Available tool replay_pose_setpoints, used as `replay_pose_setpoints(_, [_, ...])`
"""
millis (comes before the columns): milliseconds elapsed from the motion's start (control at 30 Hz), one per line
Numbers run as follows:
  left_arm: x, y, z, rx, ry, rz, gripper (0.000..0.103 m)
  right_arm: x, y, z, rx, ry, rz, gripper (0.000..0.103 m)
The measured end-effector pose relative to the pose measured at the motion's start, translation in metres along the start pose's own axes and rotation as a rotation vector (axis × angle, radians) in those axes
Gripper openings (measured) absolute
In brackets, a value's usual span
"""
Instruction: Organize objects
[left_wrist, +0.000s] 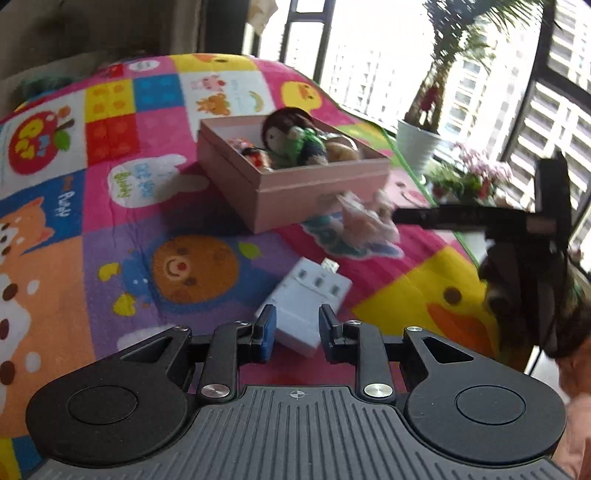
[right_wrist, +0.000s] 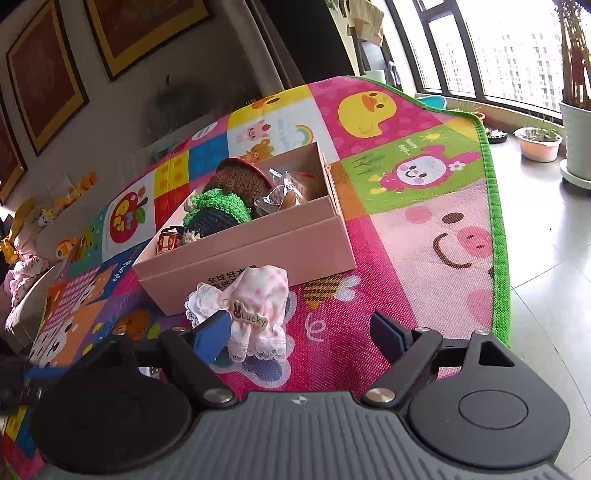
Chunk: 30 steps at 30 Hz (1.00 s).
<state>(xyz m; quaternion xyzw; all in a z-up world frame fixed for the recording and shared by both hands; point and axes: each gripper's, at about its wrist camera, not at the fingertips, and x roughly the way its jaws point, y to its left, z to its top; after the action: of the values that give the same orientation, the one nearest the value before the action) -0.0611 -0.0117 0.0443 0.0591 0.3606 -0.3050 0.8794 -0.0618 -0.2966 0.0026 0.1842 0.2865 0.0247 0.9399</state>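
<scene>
A pink cardboard box stands on a colourful play mat; inside lie a crocheted doll, a small jar and a wrapped snack. A white multi-port charger lies on the mat between the fingers of my left gripper, which stands open around its near end. A pink checked cloth pouch labelled "Lucky" lies in front of the box. My right gripper is open, its left finger beside the pouch.
The play mat covers the surface and ends at a green edge on the right. Beyond are tiled floor, potted plants and windows. Soft toys sit at the far left. The right gripper's body shows in the left wrist view.
</scene>
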Motion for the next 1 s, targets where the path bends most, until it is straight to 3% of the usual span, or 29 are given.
replay_pose_setpoints(133, [0.011, -0.035, -0.014, 0.130, 0.074, 0.088, 0.029, -0.001, 0.000, 0.000, 0.002, -0.007, -0.005, 0.086])
replay_pose_setpoints(200, [0.020, -0.050, -0.019, 0.181, 0.112, 0.069, 0.029, -0.001, 0.000, 0.000, 0.002, -0.006, -0.007, 0.087])
replay_pose_setpoints(300, [0.023, -0.065, -0.022, 0.229, 0.100, 0.063, 0.019, -0.001, 0.000, 0.000, 0.003, -0.007, -0.006, 0.088])
replay_pose_setpoints(500, [0.030, -0.070, -0.020, 0.195, 0.089, -0.002, 0.021, -0.001, -0.002, 0.000, 0.014, -0.009, 0.001, 0.091])
replay_pose_setpoints(600, [0.033, -0.072, -0.019, 0.175, 0.096, -0.060, 0.044, -0.003, -0.004, 0.001, 0.029, -0.014, 0.006, 0.095])
replay_pose_setpoints(667, [0.038, -0.077, -0.017, 0.178, 0.112, -0.111, 0.076, -0.003, -0.006, 0.001, 0.037, -0.015, 0.009, 0.095])
replay_pose_setpoints(733, [0.043, -0.085, -0.016, 0.206, 0.121, -0.122, 0.087, -0.003, -0.007, 0.001, 0.044, -0.015, 0.011, 0.095])
replay_pose_setpoints(867, [0.044, -0.096, -0.015, 0.245, 0.100, -0.094, 0.084, -0.004, -0.009, 0.000, 0.057, -0.020, 0.015, 0.095])
replay_pose_setpoints(933, [0.035, -0.092, -0.009, 0.225, 0.060, -0.097, 0.084, -0.005, -0.011, 0.000, 0.068, -0.024, 0.019, 0.096])
replay_pose_setpoints(1000, [0.024, -0.084, -0.001, 0.211, -0.003, -0.055, 0.084, -0.006, -0.013, 0.000, 0.080, -0.024, 0.024, 0.096])
